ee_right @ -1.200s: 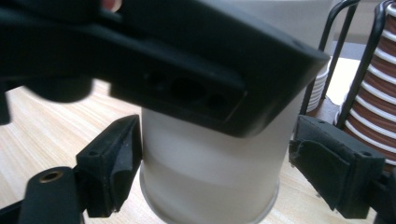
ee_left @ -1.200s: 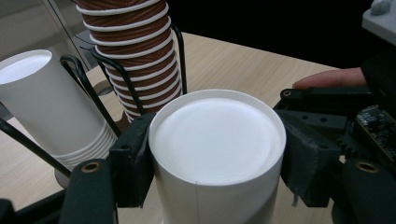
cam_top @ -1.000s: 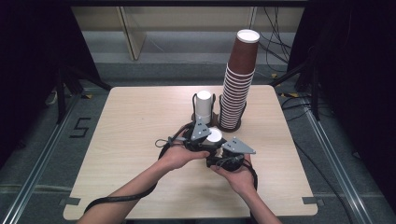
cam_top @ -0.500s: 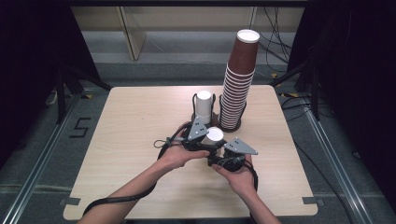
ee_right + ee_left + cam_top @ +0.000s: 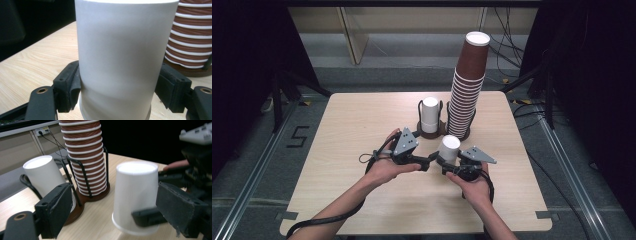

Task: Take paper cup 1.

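Note:
An upside-down white paper cup [image 5: 449,147] stands on the table, and my right gripper [image 5: 448,161] is shut on its lower wall. In the right gripper view both pads [image 5: 71,87] press the cup [image 5: 120,55]; these jaws have just been closing onto it. My left gripper [image 5: 431,160] lies just left of the cup, and its jaws have just been opening. In the left gripper view they stand wide apart with the cup [image 5: 136,192] between and a little ahead of them, untouched. The left gripper [image 5: 117,220] holds nothing.
A wire holder on a brown base [image 5: 419,131] holds a second white cup [image 5: 430,114] and a tall stack of brown cups [image 5: 468,90], just behind the grippers. The table's left half [image 5: 347,135] is bare wood. Cables trail off the near edge.
The left gripper's jaws have opened off the white cup and that hand has drawn back to the left. The right gripper now holds the cup.

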The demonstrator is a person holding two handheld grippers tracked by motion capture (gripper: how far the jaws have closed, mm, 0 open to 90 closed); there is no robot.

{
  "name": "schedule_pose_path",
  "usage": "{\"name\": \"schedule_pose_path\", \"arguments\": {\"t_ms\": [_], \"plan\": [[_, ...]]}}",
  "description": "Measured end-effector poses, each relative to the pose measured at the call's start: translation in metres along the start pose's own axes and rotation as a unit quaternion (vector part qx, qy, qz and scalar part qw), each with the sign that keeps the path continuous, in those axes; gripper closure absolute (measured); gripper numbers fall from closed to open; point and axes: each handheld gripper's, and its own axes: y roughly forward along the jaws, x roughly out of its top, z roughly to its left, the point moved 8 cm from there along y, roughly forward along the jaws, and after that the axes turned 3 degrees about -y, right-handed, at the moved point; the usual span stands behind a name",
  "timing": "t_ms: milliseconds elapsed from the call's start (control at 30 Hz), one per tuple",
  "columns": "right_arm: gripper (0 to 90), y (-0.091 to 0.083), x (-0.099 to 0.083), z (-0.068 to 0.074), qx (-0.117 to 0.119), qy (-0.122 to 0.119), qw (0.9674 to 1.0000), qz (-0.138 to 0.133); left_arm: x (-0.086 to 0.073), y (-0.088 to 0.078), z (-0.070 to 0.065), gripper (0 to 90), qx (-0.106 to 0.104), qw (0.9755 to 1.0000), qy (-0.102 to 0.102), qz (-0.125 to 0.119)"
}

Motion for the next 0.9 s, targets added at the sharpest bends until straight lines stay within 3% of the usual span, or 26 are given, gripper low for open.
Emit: {"name": "schedule_pose_path", "arguments": {"t_ms": [100, 133, 200, 233, 300, 367, 400, 433, 467, 533, 567, 600, 667, 700, 767, 833, 900], "plan": [[27.9, -0.002, 0.001, -0.004, -0.007, 0.005, 1.0000, 0.001, -0.012, -0.002, -0.003, 12.0, -0.003, 0.9999, 0.004, 0.010], [27.8, -0.002, 0.001, -0.003, 0.000, 0.017, 0.9998, 0.000, -0.016, -0.002, -0.004, 11.3, -0.004, 0.9999, 0.005, 0.014], [27.7, -0.002, 0.001, -0.007, -0.010, 0.008, 0.9999, -0.002, -0.025, -0.002, -0.006, 8.9, -0.004, 0.9998, 0.006, 0.020], [27.8, -0.002, 0.002, -0.005, -0.002, 0.026, 0.9996, -0.004, -0.029, -0.002, -0.008, 6.6, -0.010, 0.9997, 0.007, 0.022], [27.7, -0.003, 0.002, -0.005, 0.004, 0.033, 0.9994, -0.005, -0.035, -0.001, -0.010, 2.2, -0.007, 0.9996, 0.015, 0.024], [27.7, -0.003, 0.002, -0.005, 0.010, 0.057, 0.9983, -0.009, -0.039, 0.002, -0.012, 0.0, -0.017, 0.9992, 0.031, 0.018], [27.7, -0.005, 0.002, -0.003, 0.019, 0.089, 0.9959, -0.006, -0.041, 0.002, -0.014, 0.0, -0.016, 0.9993, 0.027, 0.021], [27.7, -0.003, 0.002, -0.006, 0.019, 0.078, 0.9967, -0.013, -0.043, 0.003, -0.017, 0.0, -0.017, 0.9994, 0.021, 0.022], [27.7, -0.005, 0.002, -0.005, 0.023, 0.101, 0.9946, -0.008, -0.044, 0.004, -0.018, 0.0, -0.018, 0.9992, 0.026, 0.024], [27.7, -0.006, 0.001, 0.001, 0.033, 0.158, 0.9870, -0.001, -0.045, 0.006, -0.021, 0.0, -0.021, 0.9991, 0.029, 0.021], [27.7, -0.005, 0.002, -0.004, 0.035, 0.133, 0.9904, -0.013, -0.045, 0.008, -0.024, 0.0, -0.024, 0.9991, 0.028, 0.019], [27.6, -0.005, 0.002, -0.002, 0.042, 0.138, 0.9895, -0.011, -0.045, 0.008, -0.024, 0.0, -0.025, 0.9989, 0.033, 0.022], [27.6, -0.005, 0.002, -0.003, 0.036, 0.132, 0.9906, -0.011, -0.045, 0.011, -0.027, 0.0, -0.027, 0.9990, 0.029, 0.022], [27.6, -0.005, 0.002, -0.001, 0.045, 0.140, 0.9891, -0.012, -0.045, 0.013, -0.027, 0.0, -0.029, 0.9988, 0.029, 0.025], [27.6, -0.004, 0.002, -0.002, 0.043, 0.136, 0.9897, -0.016, -0.046, 0.017, -0.029, 0.0, -0.033, 0.9989, 0.025, 0.024], [27.5, -0.006, 0.002, 0.001, 0.051, 0.149, 0.9874, -0.015, -0.045, 0.022, -0.028, 0.2, -0.033, 0.9985, 0.039, 0.018], [27.5, -0.006, 0.002, 0.001, 0.056, 0.153, 0.9866, -0.016, -0.044, 0.025, -0.029, 0.6, -0.036, 0.9988, 0.030, 0.016]]}}
